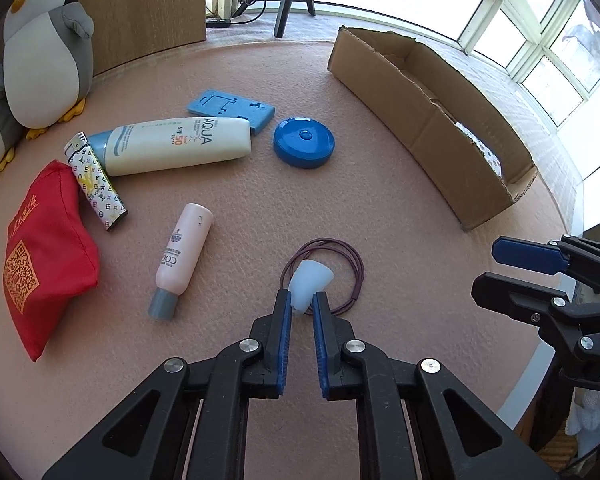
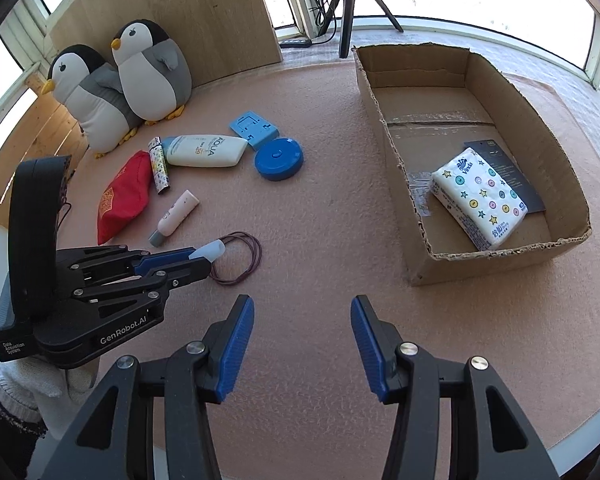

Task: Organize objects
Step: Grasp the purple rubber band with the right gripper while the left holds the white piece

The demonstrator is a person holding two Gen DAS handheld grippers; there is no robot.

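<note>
Left gripper (image 1: pixel 302 305) pinching small translucent cap (image 1: pixel 310 284) by its narrow end, hair tie (image 1: pixel 342 276) looped around it. Lift straight so the tie stays down, carry to cardboard box (image 2: pixel 496 256). Right gripper (image 2: pixel 302 320) spread, nothing between fingers

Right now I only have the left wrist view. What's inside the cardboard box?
Observer: A patterned tissue pack lying partly on a dark card, at the near end of the cardboard box.
Operator: Is the right gripper carrying anything?
Observer: No. The right gripper is open with nothing between its jaws, over bare mat short of the box.
</note>
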